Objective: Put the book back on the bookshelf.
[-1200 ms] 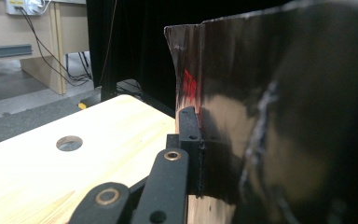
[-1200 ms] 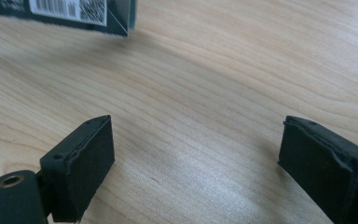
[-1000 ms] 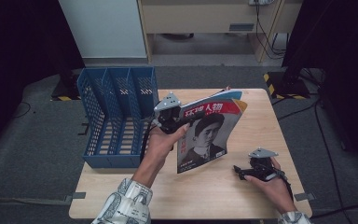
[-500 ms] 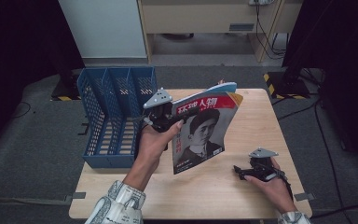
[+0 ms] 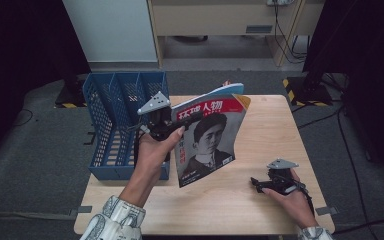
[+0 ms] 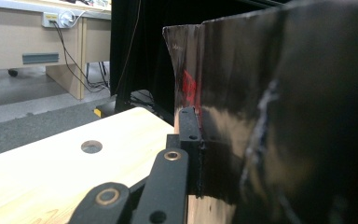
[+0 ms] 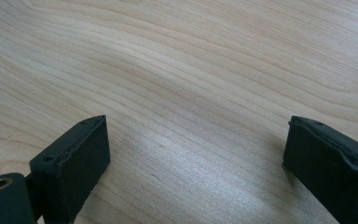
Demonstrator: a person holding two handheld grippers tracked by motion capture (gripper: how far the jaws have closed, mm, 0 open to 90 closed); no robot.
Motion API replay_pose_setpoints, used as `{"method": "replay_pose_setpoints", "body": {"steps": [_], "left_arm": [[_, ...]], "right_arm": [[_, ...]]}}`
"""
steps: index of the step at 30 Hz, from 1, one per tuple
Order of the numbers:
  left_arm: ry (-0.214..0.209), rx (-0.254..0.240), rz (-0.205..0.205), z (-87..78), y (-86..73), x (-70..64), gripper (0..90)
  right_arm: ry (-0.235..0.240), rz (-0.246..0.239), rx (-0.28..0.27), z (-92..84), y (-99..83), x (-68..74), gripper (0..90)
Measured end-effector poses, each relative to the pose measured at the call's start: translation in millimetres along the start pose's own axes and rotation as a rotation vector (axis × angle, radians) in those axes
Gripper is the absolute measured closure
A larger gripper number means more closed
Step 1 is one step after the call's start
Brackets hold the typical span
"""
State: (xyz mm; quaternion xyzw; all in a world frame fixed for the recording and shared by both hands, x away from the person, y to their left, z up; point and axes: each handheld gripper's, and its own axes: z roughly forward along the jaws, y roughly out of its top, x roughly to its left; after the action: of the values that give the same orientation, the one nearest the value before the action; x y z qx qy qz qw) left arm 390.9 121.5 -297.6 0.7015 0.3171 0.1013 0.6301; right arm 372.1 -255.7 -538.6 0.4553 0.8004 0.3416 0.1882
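Wooden table (image 5: 260,125) below, the left gripper (image 5: 166,131) clamps the magazine (image 5: 207,135) (right gripper (image 5: 256,184) agape, empty), which the person should keep upright toward the blue rack (image 5: 122,120) at left.

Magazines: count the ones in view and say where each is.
1. The magazine is held upright above the table by the left gripper, just right of the blue file rack. Others could sit hidden inside the rack's slots.
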Motion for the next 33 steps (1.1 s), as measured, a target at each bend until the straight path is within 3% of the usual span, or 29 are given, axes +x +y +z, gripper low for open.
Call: {"method": "replay_pose_setpoints", "body": {"steps": [13,33], "left_arm": [[0.033,-0.022,-0.022,-20.3,4.6,9.4,86.5],[0.056,-0.058,-0.031,-47.0,9.5,11.9,86.5]], "right_arm": [[-0.003,0.002,-0.002,-0.2,-0.3,0.2,7.4],[-0.006,0.002,-0.003,-0.3,-0.6,0.2,7.4]]}}
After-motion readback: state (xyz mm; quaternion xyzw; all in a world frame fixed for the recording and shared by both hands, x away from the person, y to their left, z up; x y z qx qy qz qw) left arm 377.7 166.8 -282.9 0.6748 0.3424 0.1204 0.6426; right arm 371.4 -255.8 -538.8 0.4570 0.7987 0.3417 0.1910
